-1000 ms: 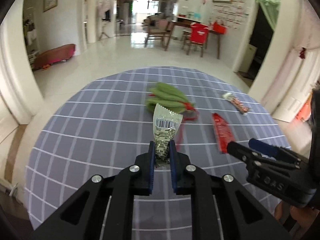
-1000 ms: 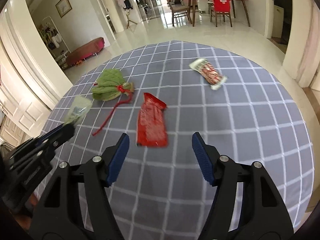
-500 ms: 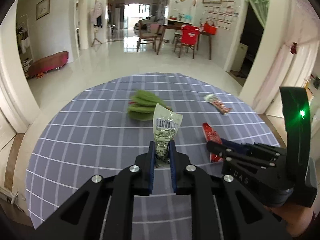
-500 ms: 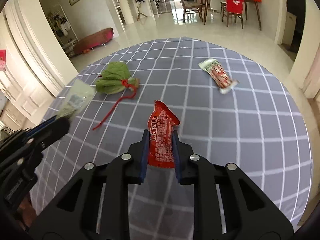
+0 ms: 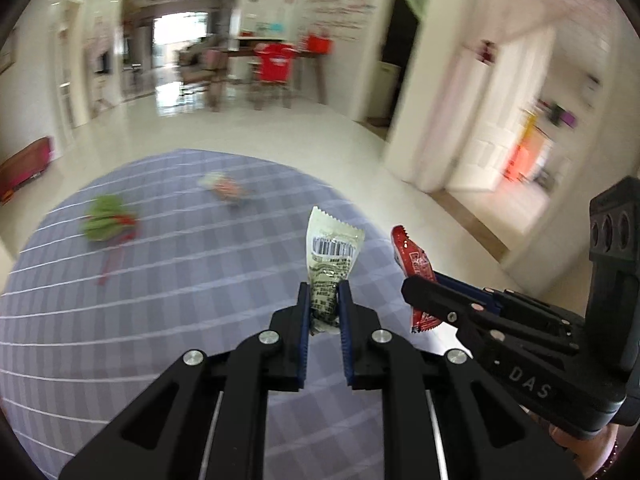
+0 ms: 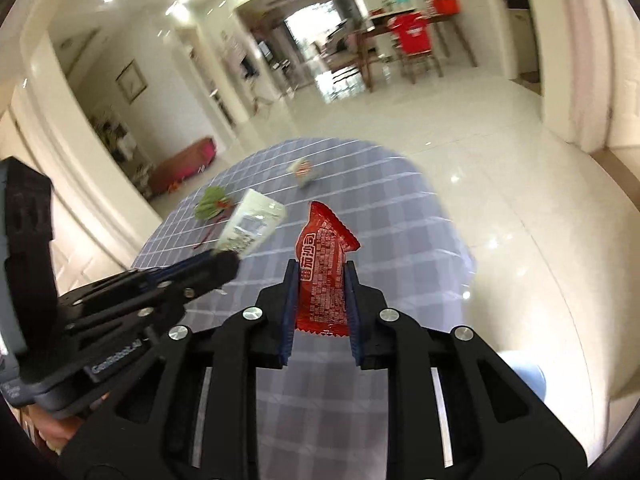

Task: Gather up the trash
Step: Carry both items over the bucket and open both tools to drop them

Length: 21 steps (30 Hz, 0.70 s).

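Observation:
My left gripper [image 5: 324, 298] is shut on a pale green snack wrapper [image 5: 330, 254] with a barcode, held upright above the checked tablecloth [image 5: 160, 320]. My right gripper [image 6: 322, 280] is shut on a red snack wrapper [image 6: 322, 268], also lifted off the table. Each gripper shows in the other's view: the right gripper [image 5: 416, 292] with the red wrapper [image 5: 414, 264] close on the right, the left gripper [image 6: 228, 264] with the pale wrapper [image 6: 252, 228] on the left. A green leaf bundle [image 5: 106, 222] with red string and a white-and-red wrapper [image 5: 224, 188] lie on the far side of the table.
The round table's right edge [image 6: 448, 216] drops to a glossy tiled floor [image 6: 500, 180]. A white wall corner [image 5: 424, 120] and doorway stand to the right. Dining chairs and a table [image 5: 272, 68] are far behind. A hand [image 6: 52, 436] shows at lower left.
The right gripper closed on the red wrapper and lifted it off the table. Both grippers swung to the right toward the table's edge, carrying their wrappers; the view is motion-blurred.

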{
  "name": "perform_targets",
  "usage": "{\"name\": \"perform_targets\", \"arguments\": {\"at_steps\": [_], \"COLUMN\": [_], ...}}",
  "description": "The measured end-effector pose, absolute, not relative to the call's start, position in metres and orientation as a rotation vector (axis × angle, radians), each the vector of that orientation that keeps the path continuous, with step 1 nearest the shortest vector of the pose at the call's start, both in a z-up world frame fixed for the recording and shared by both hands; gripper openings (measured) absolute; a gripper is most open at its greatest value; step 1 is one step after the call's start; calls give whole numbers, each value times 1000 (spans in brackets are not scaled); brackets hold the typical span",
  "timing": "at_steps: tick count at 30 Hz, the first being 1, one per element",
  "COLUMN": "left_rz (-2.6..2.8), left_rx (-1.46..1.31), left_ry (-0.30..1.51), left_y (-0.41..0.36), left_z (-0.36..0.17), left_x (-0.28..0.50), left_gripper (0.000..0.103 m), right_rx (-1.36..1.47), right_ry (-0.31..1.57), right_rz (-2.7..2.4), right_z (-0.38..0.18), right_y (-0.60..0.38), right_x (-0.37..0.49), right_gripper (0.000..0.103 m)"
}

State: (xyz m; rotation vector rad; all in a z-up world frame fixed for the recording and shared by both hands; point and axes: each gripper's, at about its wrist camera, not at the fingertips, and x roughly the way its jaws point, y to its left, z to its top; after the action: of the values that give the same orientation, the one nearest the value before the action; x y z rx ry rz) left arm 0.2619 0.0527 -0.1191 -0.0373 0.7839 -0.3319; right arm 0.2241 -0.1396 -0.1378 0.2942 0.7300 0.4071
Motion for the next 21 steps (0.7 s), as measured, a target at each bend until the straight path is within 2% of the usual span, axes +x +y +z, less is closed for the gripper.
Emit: {"name": "perform_targets", "arguments": {"at_steps": [10, 16, 17, 18, 20, 21], "left_rz": [-587, -649, -658, -660, -600, -586], "left_rx": [135, 180, 178, 173, 160, 152], "left_ry": [872, 913, 928, 947, 954, 951], "left_y": [-109, -161, -168, -173, -178, -177], "left_z": [-150, -170, -174, -178, -184, -186], "left_x": [229, 225, 226, 229, 230, 232], "left_gripper": [13, 16, 23, 48, 81, 81], "right_rx": [425, 496, 509, 518, 526, 532], "right_ry": [688, 684, 680, 677, 683, 687], "right_rz": [164, 33, 19, 8, -15, -19], "right_z": [-161, -183, -186, -188, -194, -196], "right_y": [-280, -333, -340, -345, -355, -358], "right_x": [142, 111, 106, 104, 99, 98], "right_gripper": [22, 22, 22, 22, 22, 22]}}
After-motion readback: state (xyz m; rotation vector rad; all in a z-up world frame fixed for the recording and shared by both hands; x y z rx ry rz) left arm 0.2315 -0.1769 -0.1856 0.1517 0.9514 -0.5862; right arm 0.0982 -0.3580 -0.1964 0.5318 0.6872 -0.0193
